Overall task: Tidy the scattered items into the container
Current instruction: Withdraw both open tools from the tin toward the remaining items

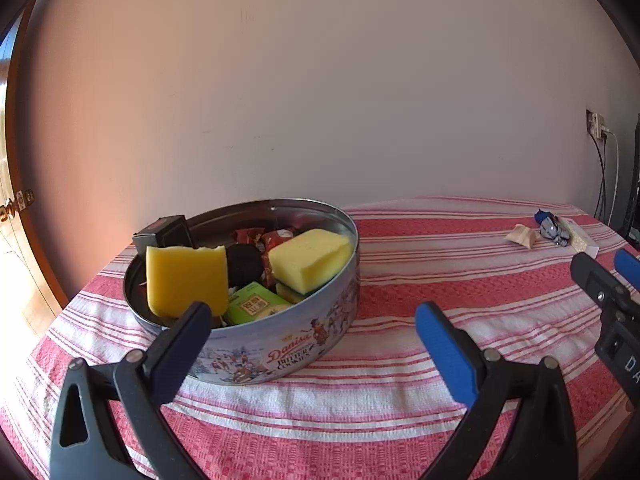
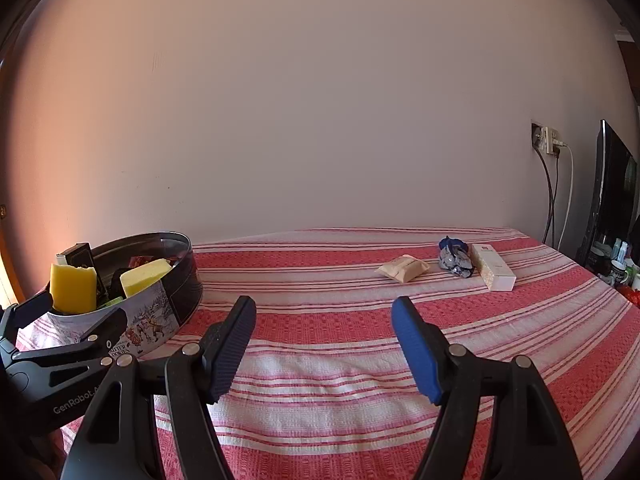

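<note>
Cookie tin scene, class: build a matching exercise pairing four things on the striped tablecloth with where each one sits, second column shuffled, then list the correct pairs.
Column one:
1. yellow sponge
2. beige packet
3. blue foil wrapper
4. white box

Column two:
A. on the cloth, between packet and box
B. inside the Danisa cookie tin
C. farthest right of the three loose items
D. on the cloth, nearest the tin of the three loose items

Pairs: 1-B, 2-D, 3-A, 4-C
</note>
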Available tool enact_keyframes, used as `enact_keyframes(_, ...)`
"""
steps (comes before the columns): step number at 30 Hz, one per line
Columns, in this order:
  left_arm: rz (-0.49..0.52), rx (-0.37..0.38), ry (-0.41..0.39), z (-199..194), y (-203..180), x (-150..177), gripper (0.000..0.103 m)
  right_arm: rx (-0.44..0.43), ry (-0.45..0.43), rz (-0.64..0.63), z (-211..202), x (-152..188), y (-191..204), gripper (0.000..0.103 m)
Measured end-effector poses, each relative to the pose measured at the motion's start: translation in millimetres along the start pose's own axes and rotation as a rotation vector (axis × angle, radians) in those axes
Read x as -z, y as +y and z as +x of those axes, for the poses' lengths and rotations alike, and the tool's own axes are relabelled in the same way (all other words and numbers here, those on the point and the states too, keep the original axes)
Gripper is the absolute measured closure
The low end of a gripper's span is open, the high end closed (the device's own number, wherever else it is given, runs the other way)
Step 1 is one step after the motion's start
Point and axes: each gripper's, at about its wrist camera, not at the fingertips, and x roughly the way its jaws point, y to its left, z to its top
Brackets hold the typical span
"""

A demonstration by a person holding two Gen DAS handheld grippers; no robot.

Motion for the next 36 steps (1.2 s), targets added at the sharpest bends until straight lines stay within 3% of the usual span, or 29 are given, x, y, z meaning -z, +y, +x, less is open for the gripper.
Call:
enact_keyframes(24, 0.151, 0.162, 0.011, -13.9, -122.9, -4.3, 0.0, 0.228, -0.022, 0.083, -19.4, 1.4, -138.0, 0.031)
enact_keyframes(36, 0.183, 0.291, 0.096, 15.8, -197.7, -20.0, 0.0, 0.258, 0.037, 0.065, 15.6, -23.6, -190.8, 0.031)
